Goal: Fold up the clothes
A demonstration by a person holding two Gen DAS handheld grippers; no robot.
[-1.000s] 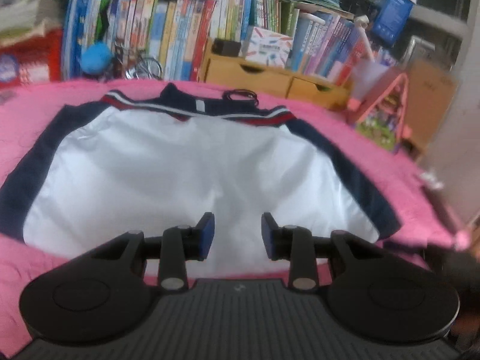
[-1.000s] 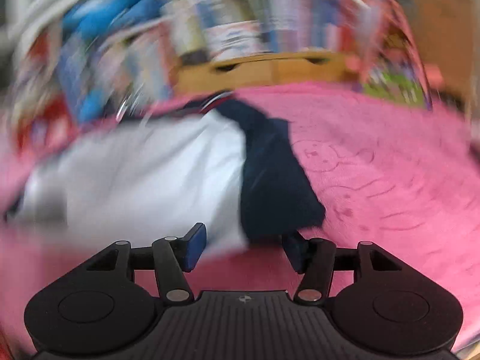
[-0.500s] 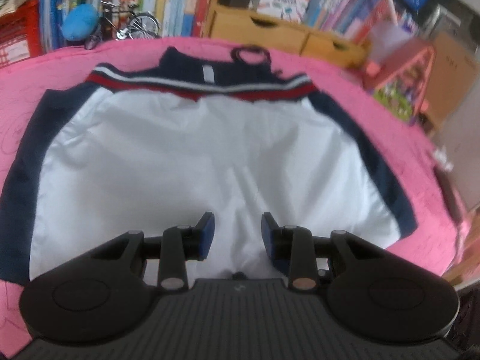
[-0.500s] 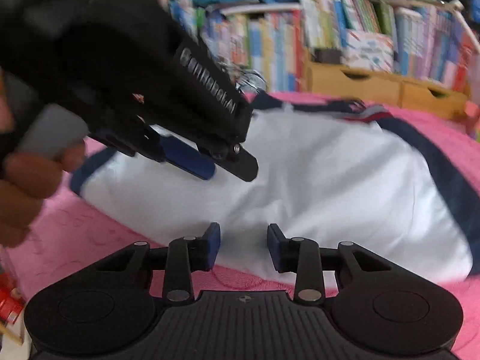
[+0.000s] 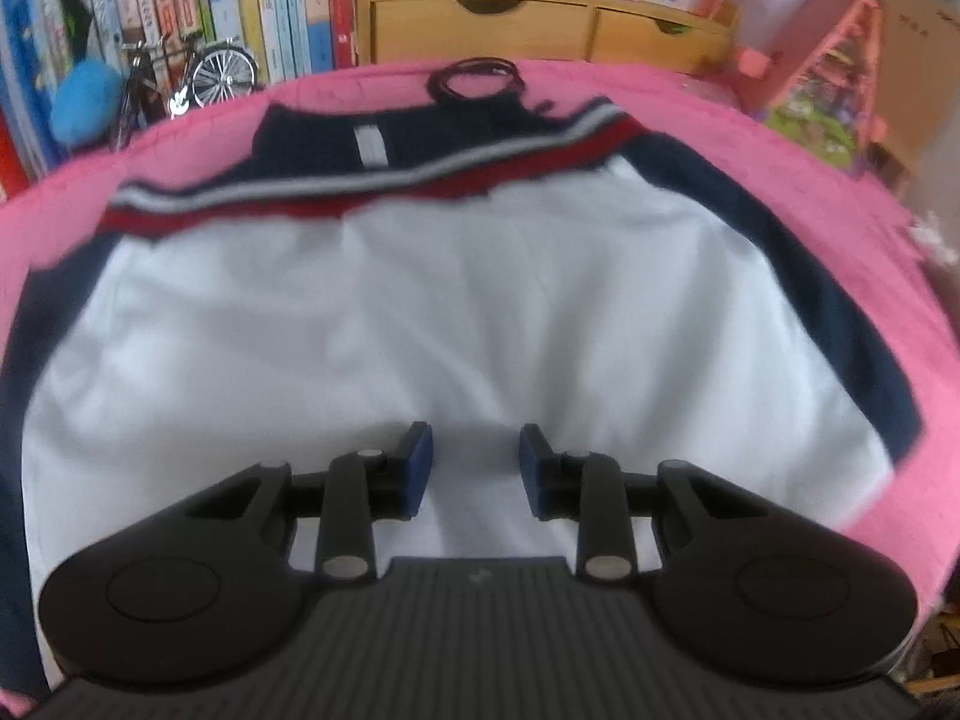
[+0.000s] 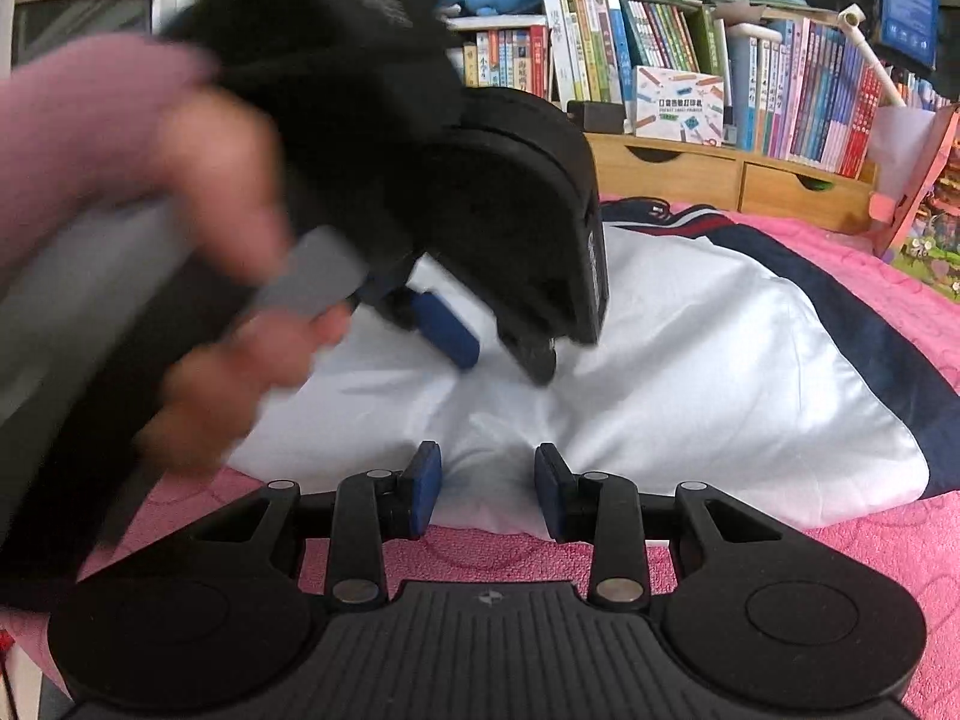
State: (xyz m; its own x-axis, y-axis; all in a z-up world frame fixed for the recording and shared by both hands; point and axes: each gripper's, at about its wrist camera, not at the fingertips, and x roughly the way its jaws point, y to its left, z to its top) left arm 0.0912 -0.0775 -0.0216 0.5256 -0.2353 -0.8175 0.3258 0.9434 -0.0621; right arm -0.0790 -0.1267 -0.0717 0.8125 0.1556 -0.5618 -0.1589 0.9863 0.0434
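On pink bedding (image 5: 750, 138) we list a white jacket (image 5: 420, 324), navy-sleeved; left gripper (image 5: 474, 468) closing, right gripper (image 6: 487, 489) apart, both empty; only right view shows the hand (image 6: 198, 276).

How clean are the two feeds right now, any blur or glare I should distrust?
Left wrist view: the garment is softly smeared, worst along its striped collar, and fisheye bends the pink blanket edge. Right wrist view: the hand gripping the left tool is motion-blurred, while books stay sharp.
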